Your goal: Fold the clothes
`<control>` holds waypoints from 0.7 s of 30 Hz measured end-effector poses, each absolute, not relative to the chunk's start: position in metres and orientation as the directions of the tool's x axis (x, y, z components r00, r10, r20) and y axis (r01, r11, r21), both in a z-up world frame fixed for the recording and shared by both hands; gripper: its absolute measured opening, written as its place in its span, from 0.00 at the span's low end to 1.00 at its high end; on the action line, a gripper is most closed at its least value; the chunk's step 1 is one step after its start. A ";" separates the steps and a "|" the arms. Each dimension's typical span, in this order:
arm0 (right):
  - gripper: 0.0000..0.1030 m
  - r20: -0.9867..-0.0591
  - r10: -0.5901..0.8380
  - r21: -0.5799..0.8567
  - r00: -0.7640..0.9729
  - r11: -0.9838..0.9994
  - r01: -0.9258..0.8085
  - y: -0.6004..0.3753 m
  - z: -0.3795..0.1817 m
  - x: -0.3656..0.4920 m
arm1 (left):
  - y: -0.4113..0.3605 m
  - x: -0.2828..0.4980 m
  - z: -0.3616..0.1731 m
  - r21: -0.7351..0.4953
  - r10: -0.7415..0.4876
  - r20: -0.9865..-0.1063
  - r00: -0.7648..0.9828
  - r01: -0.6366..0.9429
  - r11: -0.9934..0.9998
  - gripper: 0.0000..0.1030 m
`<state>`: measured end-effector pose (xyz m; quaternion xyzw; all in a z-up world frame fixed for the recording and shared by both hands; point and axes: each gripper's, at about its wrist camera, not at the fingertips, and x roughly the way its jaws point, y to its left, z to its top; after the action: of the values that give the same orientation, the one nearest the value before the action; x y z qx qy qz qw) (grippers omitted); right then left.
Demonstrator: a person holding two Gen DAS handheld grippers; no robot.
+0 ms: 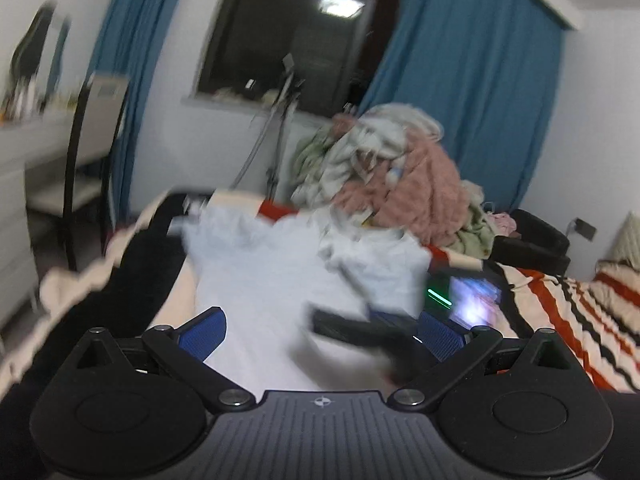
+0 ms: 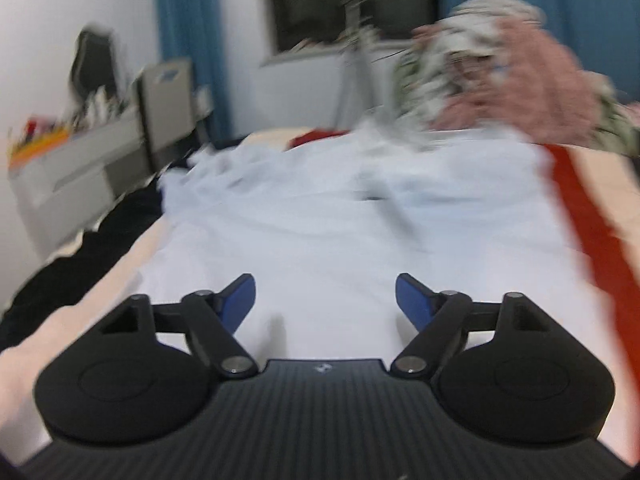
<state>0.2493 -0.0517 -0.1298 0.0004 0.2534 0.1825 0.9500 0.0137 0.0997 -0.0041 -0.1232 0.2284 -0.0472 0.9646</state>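
Both tongs, the left gripper (image 1: 322, 334) and right gripper (image 2: 325, 300), are hanging open and empty over the pale blue shirt (image 2: 340, 220); a hasty pinch risks grabbing the striped bedcover (image 1: 560, 304) beneath

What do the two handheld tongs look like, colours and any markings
Both tongs, left and right, look alike: matte black body with a ribbed top plate, a small round crosshair mark, two round black discs, silver pivot screws, black linkage bars and blue textured fingers.

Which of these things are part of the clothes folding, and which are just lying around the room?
For the job:
pale blue garment spread on the bed
heap of unfolded clothes
both tongs, left and right

Lying about:
lit tablet
tripod
black chair
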 end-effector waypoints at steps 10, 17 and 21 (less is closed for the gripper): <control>0.67 -0.430 0.371 -0.175 0.823 0.860 -0.479 0.141 -0.143 0.366 | 0.182 0.050 -0.047 -0.519 -0.105 -0.460 0.882 -0.171 0.837 1.00; 0.22 -0.437 0.294 -0.172 0.850 0.900 -0.400 0.168 -0.136 0.416 | 0.180 0.068 -0.062 -0.482 -0.082 -0.488 0.869 -0.190 0.855 1.00; 0.07 -0.390 0.297 -0.155 0.872 0.912 -0.380 0.150 -0.110 0.416 | 0.172 0.068 -0.060 -0.461 -0.061 -0.480 0.875 -0.193 0.866 1.00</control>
<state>0.4156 0.1503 -0.1105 -0.1138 0.1821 0.1761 0.9607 0.0682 0.1725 -0.0604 -0.2564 0.2476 0.0354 0.9337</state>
